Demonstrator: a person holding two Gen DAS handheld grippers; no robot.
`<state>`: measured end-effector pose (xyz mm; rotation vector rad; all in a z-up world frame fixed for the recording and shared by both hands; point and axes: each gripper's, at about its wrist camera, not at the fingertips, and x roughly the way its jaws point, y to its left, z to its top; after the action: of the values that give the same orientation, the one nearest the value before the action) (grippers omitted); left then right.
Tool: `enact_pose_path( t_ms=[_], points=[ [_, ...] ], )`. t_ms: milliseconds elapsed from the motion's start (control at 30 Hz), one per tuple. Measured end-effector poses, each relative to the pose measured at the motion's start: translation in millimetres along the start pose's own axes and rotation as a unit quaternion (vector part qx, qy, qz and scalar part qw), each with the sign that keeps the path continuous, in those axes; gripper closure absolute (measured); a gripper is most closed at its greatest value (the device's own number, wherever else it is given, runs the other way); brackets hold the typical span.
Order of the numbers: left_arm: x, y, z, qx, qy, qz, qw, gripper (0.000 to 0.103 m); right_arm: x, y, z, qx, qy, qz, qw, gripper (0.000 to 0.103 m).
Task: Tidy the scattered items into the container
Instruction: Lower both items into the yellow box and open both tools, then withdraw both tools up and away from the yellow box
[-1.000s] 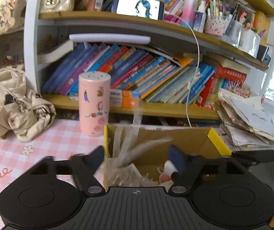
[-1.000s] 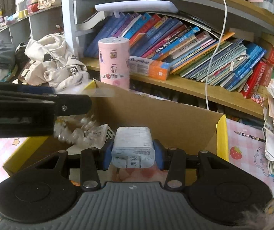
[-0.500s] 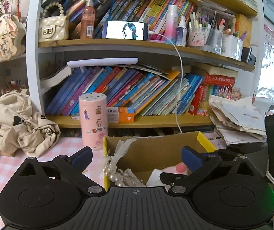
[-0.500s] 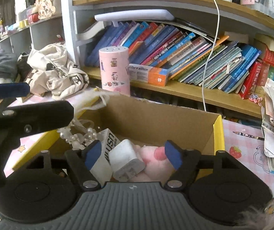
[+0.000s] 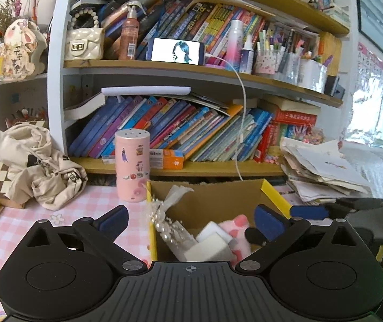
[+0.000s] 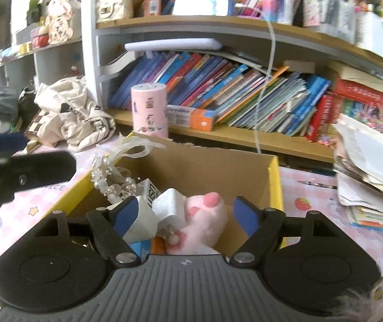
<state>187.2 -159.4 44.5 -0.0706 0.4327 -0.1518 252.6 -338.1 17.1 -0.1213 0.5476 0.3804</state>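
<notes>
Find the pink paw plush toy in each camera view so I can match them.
Left wrist: pink plush paw low, right of centre, inside the cardboard box.
Right wrist: paw low centre, between the open fingers.
Shared landmark: pink sticker-covered canister behind the box's left corner.

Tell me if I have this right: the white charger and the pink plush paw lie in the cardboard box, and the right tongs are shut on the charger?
Not quite. In the right wrist view the right tongs are open and empty; the white charger lies loose beside the pink plush paw in the cardboard box.
</notes>
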Motion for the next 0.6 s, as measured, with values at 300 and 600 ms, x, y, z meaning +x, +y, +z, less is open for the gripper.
enact_pose_path(
  t_ms=[300,600],
  points=[
    [-31,4,-26,0.036,0.023,0.01,0.999,0.001,-47,19,-27,0.029,-0.007,-0.047,0.998,0.02],
    [-58,25,-50,0.023,0.057,0.022,0.9979,0.0,-75,50,-55,0.049,0.007,-0.087,0.995,0.009]
  ],
)
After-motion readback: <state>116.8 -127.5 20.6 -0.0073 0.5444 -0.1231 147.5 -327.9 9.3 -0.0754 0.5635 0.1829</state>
